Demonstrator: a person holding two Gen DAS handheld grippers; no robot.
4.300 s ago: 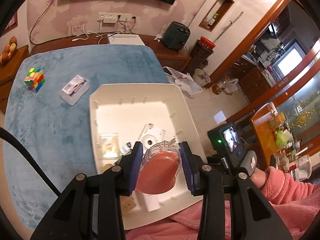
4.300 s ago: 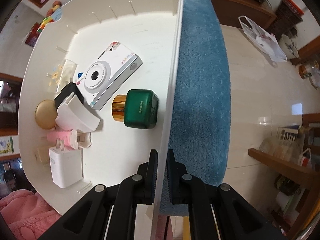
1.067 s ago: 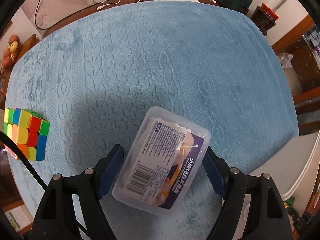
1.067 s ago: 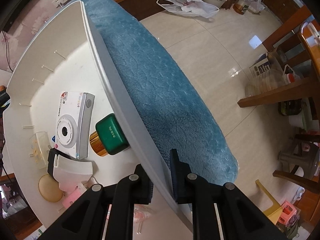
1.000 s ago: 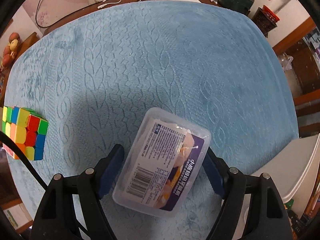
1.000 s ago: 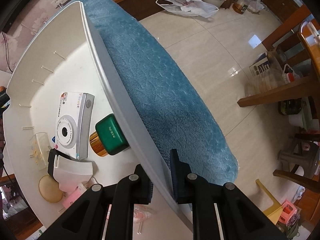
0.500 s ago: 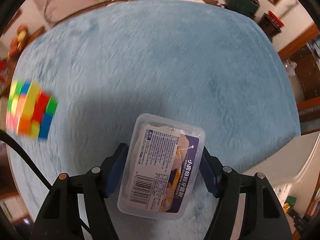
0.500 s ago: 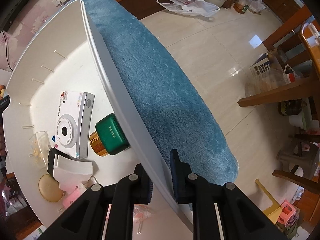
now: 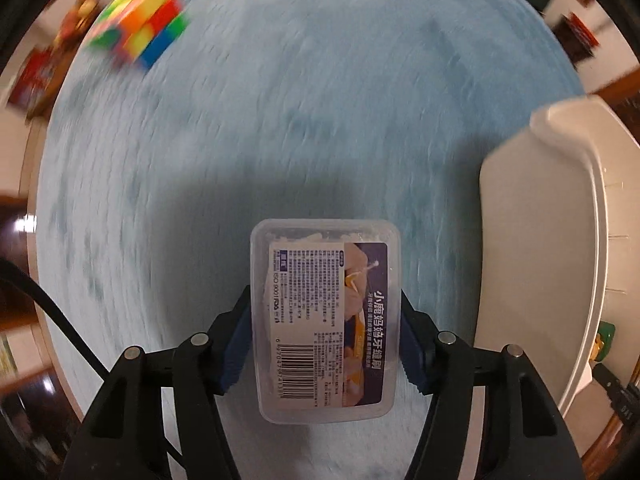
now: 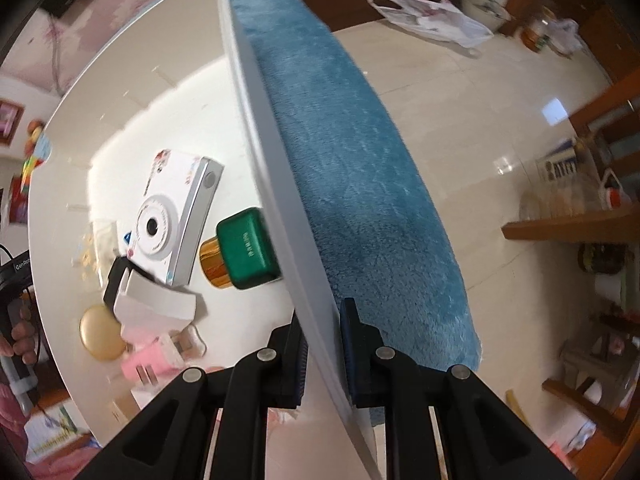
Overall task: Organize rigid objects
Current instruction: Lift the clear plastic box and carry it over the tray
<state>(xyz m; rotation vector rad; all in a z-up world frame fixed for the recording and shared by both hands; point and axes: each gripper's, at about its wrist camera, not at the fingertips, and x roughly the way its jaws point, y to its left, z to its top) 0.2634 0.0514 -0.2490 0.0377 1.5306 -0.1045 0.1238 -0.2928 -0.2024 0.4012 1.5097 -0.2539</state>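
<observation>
Left wrist view: we've closed our left gripper (image 9: 326, 344) on the clear plastic box (image 9: 325, 320), jaws closing, and carried it beside the white bin (image 9: 536, 264). Right gripper (image 10: 323, 352) stays clamped on the bin wall, so drop-in comes next.

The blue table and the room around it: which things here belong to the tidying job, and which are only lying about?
Belong to the job:
- clear plastic box, between the closing left gripper fingers
- white tray, clamped by the right gripper
- colour cube
- camera, green bottle in the tray

Lying about:
- plastic bag on the floor
- wooden stool
</observation>
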